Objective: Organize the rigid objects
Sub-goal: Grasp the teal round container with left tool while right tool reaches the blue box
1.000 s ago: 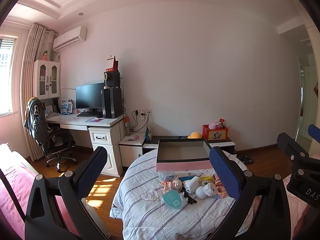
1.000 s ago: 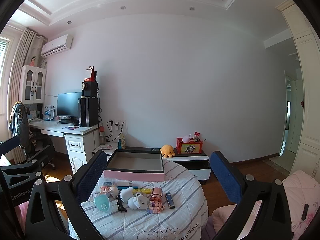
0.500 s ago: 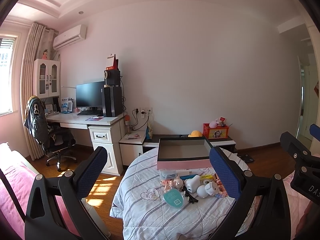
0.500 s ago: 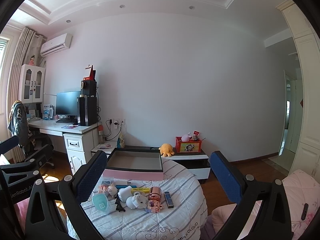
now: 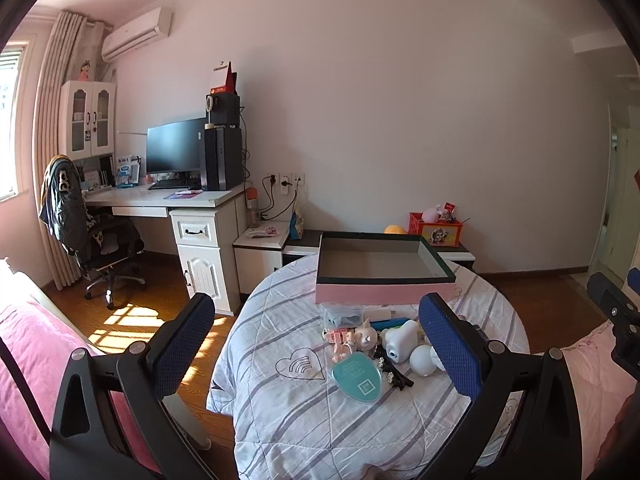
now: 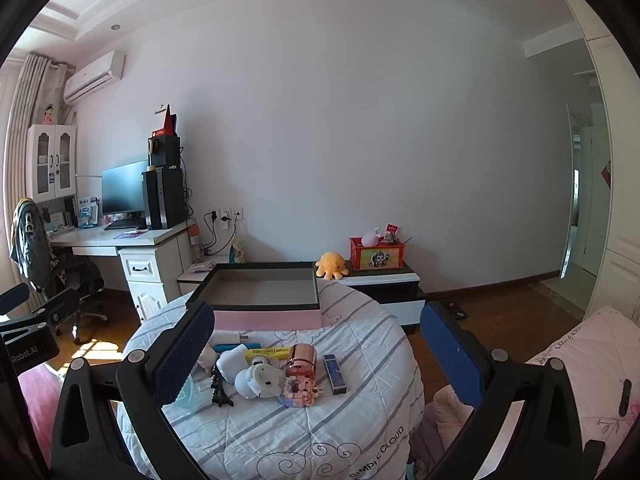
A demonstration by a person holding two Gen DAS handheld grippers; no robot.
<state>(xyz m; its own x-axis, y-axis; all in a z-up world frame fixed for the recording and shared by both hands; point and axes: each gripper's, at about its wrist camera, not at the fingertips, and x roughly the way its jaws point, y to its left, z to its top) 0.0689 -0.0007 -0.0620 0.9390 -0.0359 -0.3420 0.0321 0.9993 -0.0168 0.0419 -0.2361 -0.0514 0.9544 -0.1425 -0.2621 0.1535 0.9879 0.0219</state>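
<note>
Both tools hang above the near edge of a round table (image 5: 280,412) covered with a striped quilt. The left hand-held gripper (image 5: 316,346) has its blue-padded fingers spread wide with nothing between them, and the right hand-held gripper (image 6: 318,354) is spread just as wide and equally empty.

On the far side of the table sits a shallow pink box (image 5: 384,272) with a dark rim, its inside bare. Just nearer than the box lies a tight cluster of small things. In the left view, a teal oval card (image 5: 358,376) lies nearest, with a small black figure (image 5: 394,374) to its right, a white toy camera (image 5: 398,344) beyond that, and a pink block figure (image 5: 340,336) to the left. In the right view, a rose-gold cylinder (image 6: 303,360) stands upright near the middle of the cluster, a yellow marker (image 6: 268,353) lies left of it, a dark blue tube (image 6: 334,374) lies to its right, and what may be a white round toy (image 6: 258,380) rests in front.
</note>
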